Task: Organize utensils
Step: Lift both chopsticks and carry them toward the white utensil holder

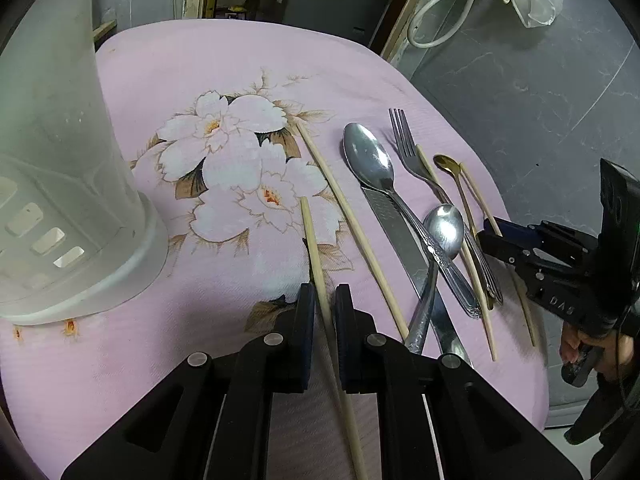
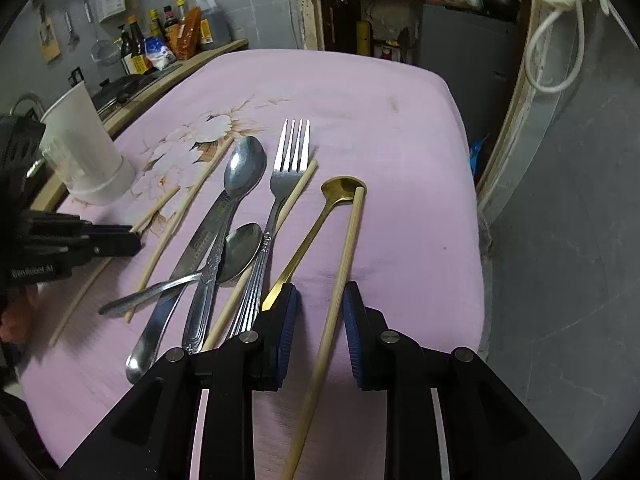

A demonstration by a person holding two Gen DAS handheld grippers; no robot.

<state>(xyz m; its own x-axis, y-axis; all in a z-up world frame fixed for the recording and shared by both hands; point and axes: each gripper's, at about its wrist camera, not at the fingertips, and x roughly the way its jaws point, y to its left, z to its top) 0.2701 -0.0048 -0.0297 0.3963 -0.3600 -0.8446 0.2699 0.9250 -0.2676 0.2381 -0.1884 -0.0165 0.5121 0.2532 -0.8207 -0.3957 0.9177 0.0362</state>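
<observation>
Utensils lie on a pink floral cloth. In the left wrist view my left gripper [image 1: 323, 300] is nearly closed around a wooden chopstick [image 1: 314, 248], pads close on both sides. A second chopstick [image 1: 348, 216], a large spoon [image 1: 370, 160], a knife [image 1: 404, 240], a small spoon [image 1: 442, 228], a fork [image 1: 404, 144] and a gold spoon [image 1: 446, 166] lie to the right. In the right wrist view my right gripper [image 2: 320, 300] is open around another chopstick [image 2: 344, 264], with the gold spoon [image 2: 340, 190] beside its left finger. A white plastic holder [image 1: 60, 160] stands at left.
The holder also shows in the right wrist view [image 2: 84, 148] at the table's far left. The table's right edge [image 2: 472, 240] drops to a grey floor. A counter with bottles [image 2: 168, 32] stands behind. The right gripper's body [image 1: 560, 264] shows at the table's right edge.
</observation>
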